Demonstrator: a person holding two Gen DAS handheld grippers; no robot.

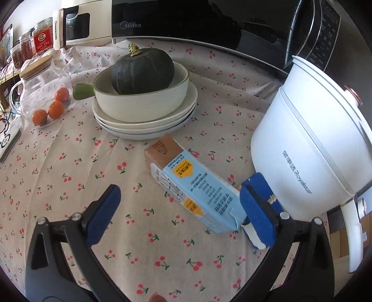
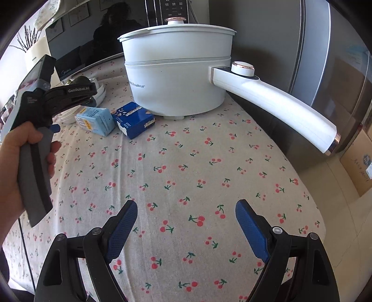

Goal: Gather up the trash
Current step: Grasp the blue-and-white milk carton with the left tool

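A light blue milk carton (image 1: 197, 185) lies on its side on the cherry-print tablecloth. It also shows in the right wrist view (image 2: 95, 120). A dark blue box (image 2: 134, 118) lies next to it, against the white pot; in the left wrist view (image 1: 260, 183) it is mostly hidden behind the right finger. My left gripper (image 1: 183, 197) is open, its fingers on either side of the near end of the carton without touching it. My right gripper (image 2: 186, 216) is open and empty over bare cloth, well short of both items.
A white electric pot (image 2: 176, 79) with a long handle (image 2: 279, 104) stands at the back right. Stacked plates (image 1: 146, 116) hold a bowl with a dark green pumpkin (image 1: 141, 69). A glass jug (image 1: 41, 93) with oranges, jars, and a microwave (image 1: 186, 21) stand behind.
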